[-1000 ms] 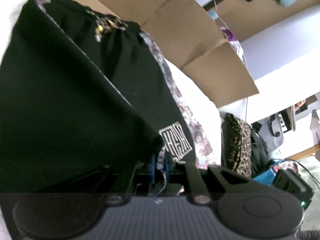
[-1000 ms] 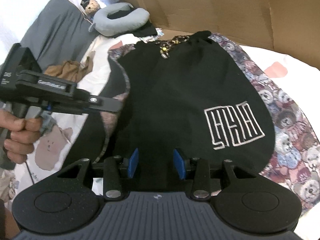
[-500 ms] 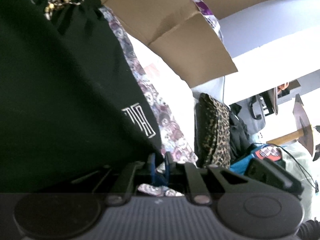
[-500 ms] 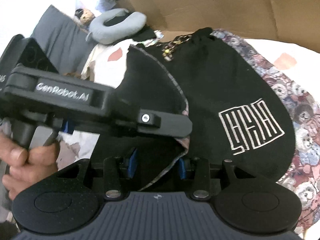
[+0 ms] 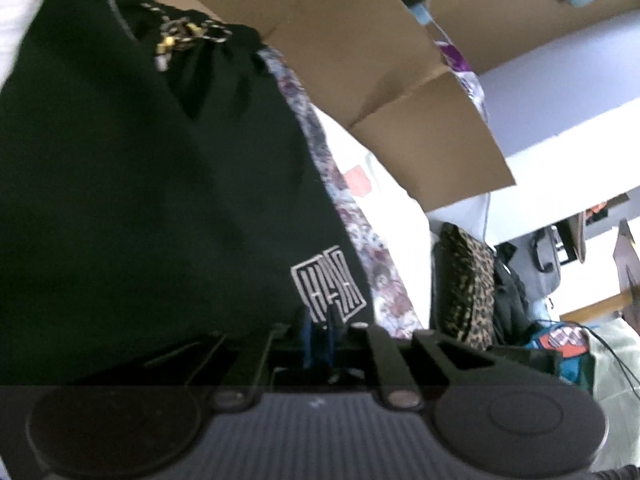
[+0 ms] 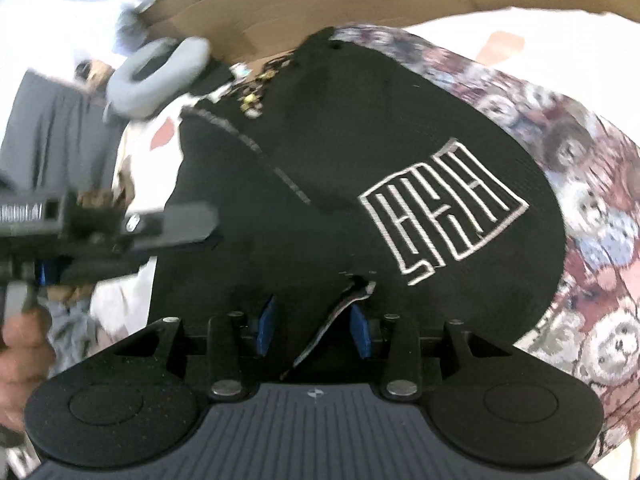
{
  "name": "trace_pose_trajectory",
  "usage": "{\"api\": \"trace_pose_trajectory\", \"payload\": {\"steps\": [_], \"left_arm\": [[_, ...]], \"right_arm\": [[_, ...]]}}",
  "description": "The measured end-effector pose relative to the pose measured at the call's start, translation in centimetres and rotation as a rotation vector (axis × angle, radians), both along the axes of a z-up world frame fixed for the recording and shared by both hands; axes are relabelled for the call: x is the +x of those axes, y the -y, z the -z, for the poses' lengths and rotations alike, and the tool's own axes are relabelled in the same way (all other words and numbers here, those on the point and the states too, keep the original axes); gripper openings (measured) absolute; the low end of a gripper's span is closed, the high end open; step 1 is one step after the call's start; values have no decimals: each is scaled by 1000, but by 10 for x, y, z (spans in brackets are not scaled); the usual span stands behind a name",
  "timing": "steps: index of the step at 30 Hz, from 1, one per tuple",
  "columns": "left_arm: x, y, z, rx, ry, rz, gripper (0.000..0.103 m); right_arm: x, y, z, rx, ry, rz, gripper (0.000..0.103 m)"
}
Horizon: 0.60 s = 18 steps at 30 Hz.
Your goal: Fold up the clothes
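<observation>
A black garment (image 6: pixel 328 168) with a white line logo (image 6: pixel 440 212) fills the middle of the right wrist view. It lies on a teddy-bear print cloth (image 6: pixel 580 208), which shows along the right side. One black flap is folded over, and its patterned edge runs slantwise from the upper left down to the middle.

The left tool (image 5: pixel 320 332) sits at the bottom middle of its view. Its blue pads are pressed together, and I think they are pinching the hem of the black garment near the logo.

The right tool (image 6: pixel 312 324) is spread open at the bottom of its view, with a bit of cloth edge just between its pads.

It looks like a fold is being made. Next, the held edge needs to be laid flat and straight.

A grey neck pillow (image 6: pixel 156 76) lies in the upper left.
</observation>
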State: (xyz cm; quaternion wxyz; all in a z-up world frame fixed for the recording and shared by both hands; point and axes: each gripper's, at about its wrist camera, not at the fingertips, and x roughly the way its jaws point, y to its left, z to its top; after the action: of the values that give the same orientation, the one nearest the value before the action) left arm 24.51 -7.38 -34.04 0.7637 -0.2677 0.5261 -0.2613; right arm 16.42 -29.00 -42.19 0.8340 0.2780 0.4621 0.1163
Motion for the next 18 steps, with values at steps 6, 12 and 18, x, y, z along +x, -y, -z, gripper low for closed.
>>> {"api": "trace_pose_trajectory", "payload": {"steps": [6, 12, 18], "left_arm": [[-1, -13, 2, 27, 1, -21, 18], [-1, -26, 7, 51, 0, -36, 24], [-4, -31, 11, 78, -12, -32, 26]], "right_arm": [[10, 15, 17, 130, -61, 101, 44], [18, 23, 31, 207, -108, 159, 33], [21, 21, 36, 220, -132, 148, 7]]}}
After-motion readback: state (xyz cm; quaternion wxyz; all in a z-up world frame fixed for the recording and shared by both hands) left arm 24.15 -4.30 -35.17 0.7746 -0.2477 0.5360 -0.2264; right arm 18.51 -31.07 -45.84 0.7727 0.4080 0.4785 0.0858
